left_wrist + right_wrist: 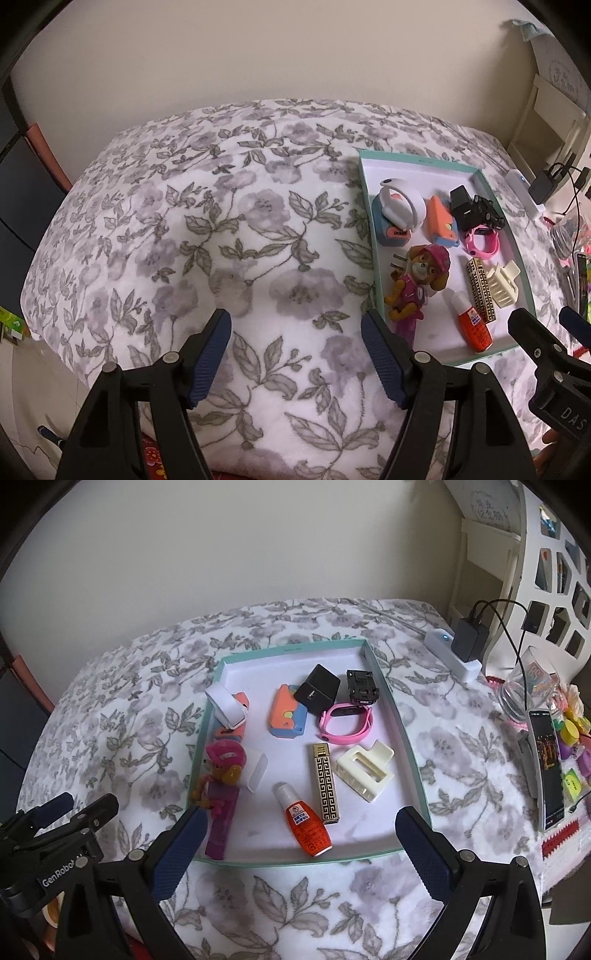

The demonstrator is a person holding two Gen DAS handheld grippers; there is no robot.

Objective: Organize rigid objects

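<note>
Plainly, both tongs, left (pixel 295 354) and right (pixel 299 843), gape empty; the glue bottle (pixel 307 825) looks light, slick, best gripped mid-body.

home bedroom | floral blanket (pixel 221 221) | toy tray (pixel 291 650) | charger (pixel 471 637)

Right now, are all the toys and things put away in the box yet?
It looks nearly done. The teal tray already holds the puppy figure, orange bottle, gold patterned case, cream hair claw, pink band and other small things. Nothing is in hand: the left gripper and right gripper are both open and empty. No loose item shows on the floral blanket.
</note>
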